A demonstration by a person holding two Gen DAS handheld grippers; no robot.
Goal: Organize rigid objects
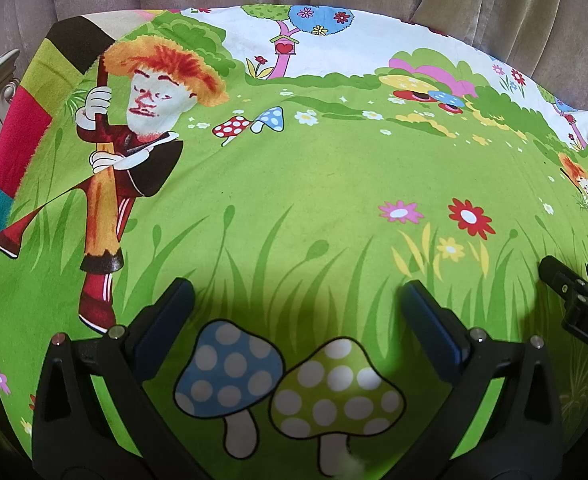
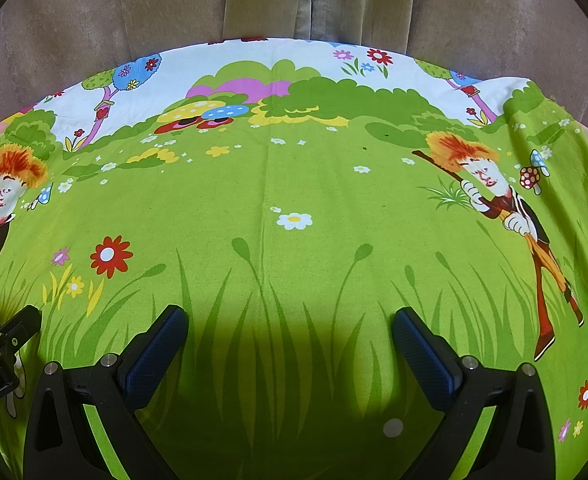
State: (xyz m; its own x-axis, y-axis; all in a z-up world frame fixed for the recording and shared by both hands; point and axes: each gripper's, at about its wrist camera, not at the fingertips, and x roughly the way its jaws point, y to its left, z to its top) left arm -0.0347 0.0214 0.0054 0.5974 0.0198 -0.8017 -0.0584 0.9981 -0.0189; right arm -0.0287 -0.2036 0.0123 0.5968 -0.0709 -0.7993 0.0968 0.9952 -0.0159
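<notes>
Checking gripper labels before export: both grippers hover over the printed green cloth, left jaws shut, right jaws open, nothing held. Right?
Not quite. The left gripper has its jaws open, not shut: the left wrist view shows a wide gap between them with only the printed green cloth in it. The rest holds: the right gripper is open over the same cloth in the right wrist view, and neither holds anything.

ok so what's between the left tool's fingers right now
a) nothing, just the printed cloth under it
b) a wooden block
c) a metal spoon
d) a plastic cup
a: the left tool stands open with only the green printed cloth showing in the gap; the right tool is open and empty too.
</notes>
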